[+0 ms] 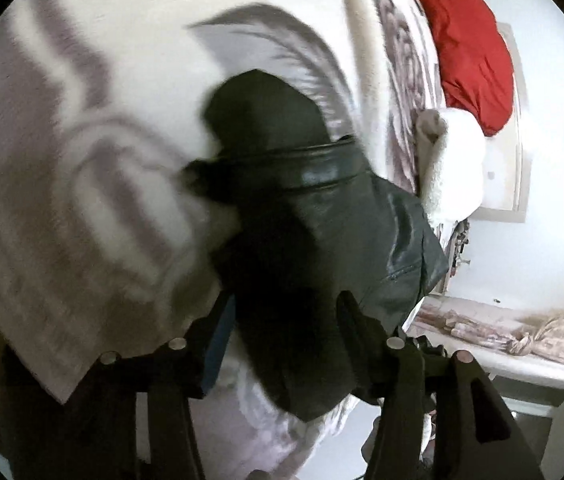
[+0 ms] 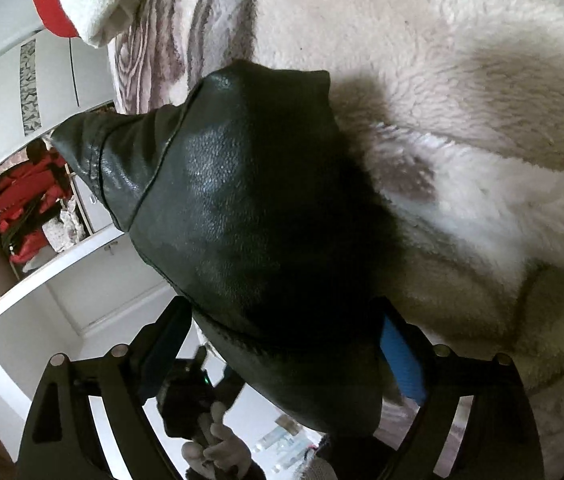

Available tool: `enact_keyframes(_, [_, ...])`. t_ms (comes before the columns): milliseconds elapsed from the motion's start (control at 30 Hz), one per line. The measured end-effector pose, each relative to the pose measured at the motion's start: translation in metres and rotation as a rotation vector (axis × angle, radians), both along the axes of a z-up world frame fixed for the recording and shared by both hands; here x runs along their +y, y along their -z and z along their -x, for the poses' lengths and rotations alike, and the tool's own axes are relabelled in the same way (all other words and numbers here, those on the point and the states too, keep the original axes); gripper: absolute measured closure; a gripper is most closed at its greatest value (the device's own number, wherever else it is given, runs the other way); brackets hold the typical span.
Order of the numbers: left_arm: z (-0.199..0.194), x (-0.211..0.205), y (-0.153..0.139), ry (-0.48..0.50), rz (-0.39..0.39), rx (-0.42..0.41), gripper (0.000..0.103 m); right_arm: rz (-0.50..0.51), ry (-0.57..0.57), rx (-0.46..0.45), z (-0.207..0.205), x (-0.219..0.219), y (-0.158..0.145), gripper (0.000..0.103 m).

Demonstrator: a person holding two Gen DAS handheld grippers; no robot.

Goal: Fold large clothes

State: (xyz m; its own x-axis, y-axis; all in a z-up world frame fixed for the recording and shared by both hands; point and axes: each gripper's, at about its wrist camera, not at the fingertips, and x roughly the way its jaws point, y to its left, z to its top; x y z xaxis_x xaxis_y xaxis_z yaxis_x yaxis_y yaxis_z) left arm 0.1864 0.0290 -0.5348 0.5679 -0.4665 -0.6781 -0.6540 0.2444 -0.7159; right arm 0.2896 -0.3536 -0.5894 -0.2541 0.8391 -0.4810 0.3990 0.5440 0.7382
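A black leather jacket (image 1: 321,216) hangs over a bed covered by a white fleece blanket (image 1: 82,160) with a grey pattern. My left gripper (image 1: 282,320) is shut on a thick fold of the jacket, which fills the gap between its fingers. In the right wrist view the same black leather jacket (image 2: 242,200) fills the centre. My right gripper (image 2: 282,344) is shut on another part of it, lifted over the blanket (image 2: 461,100). The person's other hand and the left gripper's handle (image 2: 202,420) show below.
A red pillow (image 1: 469,48) and a folded white towel (image 1: 457,168) lie at the bed's far end. A white wardrobe (image 2: 42,100) with red clothes (image 2: 26,208) on open shelves stands beside the bed. A patterned bench edge (image 1: 521,336) is to the right.
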Motion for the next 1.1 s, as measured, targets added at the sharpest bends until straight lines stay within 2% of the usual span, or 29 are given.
enact_keyframes(33, [-0.007,-0.002,0.007,0.006,0.003,-0.005,0.045,0.0,-0.002,0.001,0.0,0.001,0.0,0.01])
enact_keyframes(100, [-0.018,-0.006,0.025,0.016,0.029,0.007,0.044,-0.004,-0.006,-0.002,-0.002,0.007,0.003,0.008])
enact_keyframes(167, [-0.025,-0.009,0.036,0.005,0.033,0.005,0.032,-0.01,-0.016,-0.007,-0.005,0.014,0.006,0.007])
enact_keyframes(267, [-0.033,-0.012,0.037,0.005,0.021,0.009,0.022,-0.046,-0.039,0.001,-0.011,0.028,0.015,0.005])
enact_keyframes(433, [-0.046,-0.018,0.033,0.023,-0.05,0.061,0.019,-0.134,-0.08,0.03,-0.019,0.063,0.037,0.0])
enact_keyframes(533, [-0.048,-0.02,0.025,-0.008,-0.102,0.043,0.019,-0.131,-0.065,0.006,-0.026,0.076,0.037,0.0])
enact_keyframes(567, [-0.049,-0.021,0.018,-0.015,-0.136,0.034,0.026,-0.124,-0.051,-0.008,-0.027,0.078,0.034,0.002])
enact_keyframes(600, [-0.05,-0.022,0.012,-0.009,-0.183,0.038,0.033,-0.119,-0.038,-0.023,-0.027,0.079,0.031,0.008])
enact_keyframes(633, [-0.053,-0.022,0.006,0.002,-0.222,0.04,0.048,-0.118,-0.02,-0.043,-0.026,0.079,0.025,0.013])
enact_keyframes(667, [-0.053,-0.022,0.002,0.006,-0.236,0.035,0.057,-0.12,-0.008,-0.056,-0.026,0.079,0.02,0.023])
enact_keyframes(700, [-0.052,-0.021,-0.002,0.005,-0.246,0.03,0.06,-0.119,0.001,-0.072,-0.025,0.08,0.014,0.032])
enact_keyframes(800, [-0.054,-0.021,-0.018,0.023,-0.277,0.014,0.067,-0.11,-0.005,-0.134,-0.028,0.085,-0.008,0.044])
enact_keyframes(967, [-0.067,-0.02,-0.054,0.064,-0.321,-0.052,0.073,-0.15,0.001,-0.179,-0.044,0.093,-0.036,0.051])
enact_keyframes(1000, [-0.073,-0.02,-0.062,0.072,-0.329,-0.074,0.076,-0.155,0.005,-0.191,-0.048,0.094,-0.042,0.051])
enact_keyframes(1033, [-0.08,-0.021,-0.071,0.083,-0.325,-0.115,0.083,-0.162,0.008,-0.202,-0.055,0.096,-0.048,0.052])
enact_keyframes(1100, [-0.097,-0.022,-0.088,0.097,-0.339,-0.159,0.083,-0.166,0.013,-0.238,-0.069,0.099,-0.062,0.053])
